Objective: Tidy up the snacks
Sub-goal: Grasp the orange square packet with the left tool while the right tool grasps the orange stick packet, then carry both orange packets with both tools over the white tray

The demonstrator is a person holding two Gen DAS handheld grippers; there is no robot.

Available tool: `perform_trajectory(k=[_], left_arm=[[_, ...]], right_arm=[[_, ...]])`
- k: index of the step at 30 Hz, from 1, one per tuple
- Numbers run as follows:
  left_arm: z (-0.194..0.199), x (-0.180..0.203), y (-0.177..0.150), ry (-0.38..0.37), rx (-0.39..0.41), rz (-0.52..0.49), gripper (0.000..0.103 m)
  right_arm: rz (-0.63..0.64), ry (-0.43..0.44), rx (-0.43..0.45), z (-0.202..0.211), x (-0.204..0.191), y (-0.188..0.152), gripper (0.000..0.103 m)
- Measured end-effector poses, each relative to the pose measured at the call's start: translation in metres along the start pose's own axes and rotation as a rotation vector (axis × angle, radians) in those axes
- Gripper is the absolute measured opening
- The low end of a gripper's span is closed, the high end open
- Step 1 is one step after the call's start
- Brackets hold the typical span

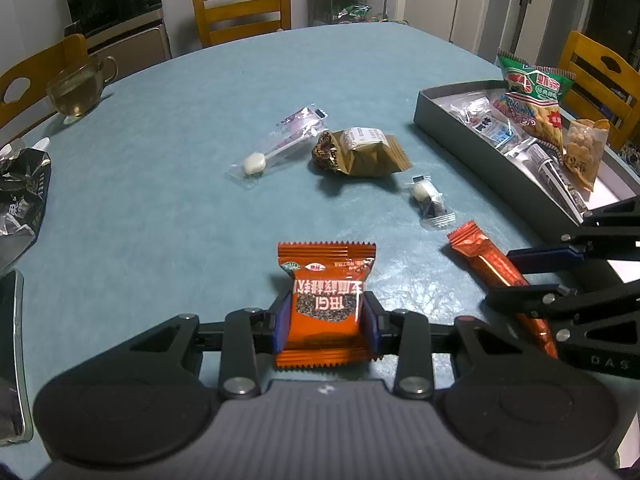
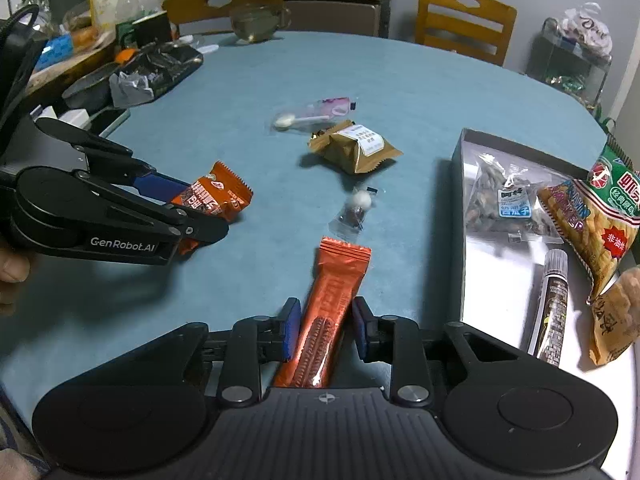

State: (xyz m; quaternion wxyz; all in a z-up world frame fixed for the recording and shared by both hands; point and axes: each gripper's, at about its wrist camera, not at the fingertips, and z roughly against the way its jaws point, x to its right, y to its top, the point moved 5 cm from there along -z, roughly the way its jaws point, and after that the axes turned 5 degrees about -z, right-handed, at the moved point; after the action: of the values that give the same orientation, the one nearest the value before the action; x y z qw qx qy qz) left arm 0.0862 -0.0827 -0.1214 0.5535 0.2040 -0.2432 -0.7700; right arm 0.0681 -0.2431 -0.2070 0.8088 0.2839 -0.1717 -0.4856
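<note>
An orange square snack packet (image 1: pixel 326 304) sits between the blue pads of my left gripper (image 1: pixel 326 316), which is shut on it just above the blue table. From the right wrist view the same packet (image 2: pixel 224 196) shows in the left gripper (image 2: pixel 204 208). A long orange stick packet (image 2: pixel 332 292) lies on the table, and my right gripper (image 2: pixel 326 320) is shut on its near half, pads against both sides. The stick (image 1: pixel 480 252) and right gripper (image 1: pixel 504 280) also show at the right of the left wrist view. A grey box (image 2: pixel 458 168) at the right holds several snack bags.
Mid-table lie a gold packet (image 1: pixel 368 152), a clear lollipop wrapper (image 1: pixel 280 144) and a small clear-wrapped candy (image 1: pixel 428 200). A glass cup (image 1: pixel 78 88), a black bag (image 1: pixel 20 200) and a phone (image 1: pixel 12 352) are at the left. Wooden chairs ring the table.
</note>
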Motion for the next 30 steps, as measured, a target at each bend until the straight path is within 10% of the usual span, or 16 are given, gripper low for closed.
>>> perform_trajectory(k=[30], left_arm=[[0.016, -0.002, 0.015, -0.012, 0.049, 0.037, 0.033]], right_arm=[[-0.082, 0.06, 0.062, 0.022, 0.01, 0.015, 0.022]])
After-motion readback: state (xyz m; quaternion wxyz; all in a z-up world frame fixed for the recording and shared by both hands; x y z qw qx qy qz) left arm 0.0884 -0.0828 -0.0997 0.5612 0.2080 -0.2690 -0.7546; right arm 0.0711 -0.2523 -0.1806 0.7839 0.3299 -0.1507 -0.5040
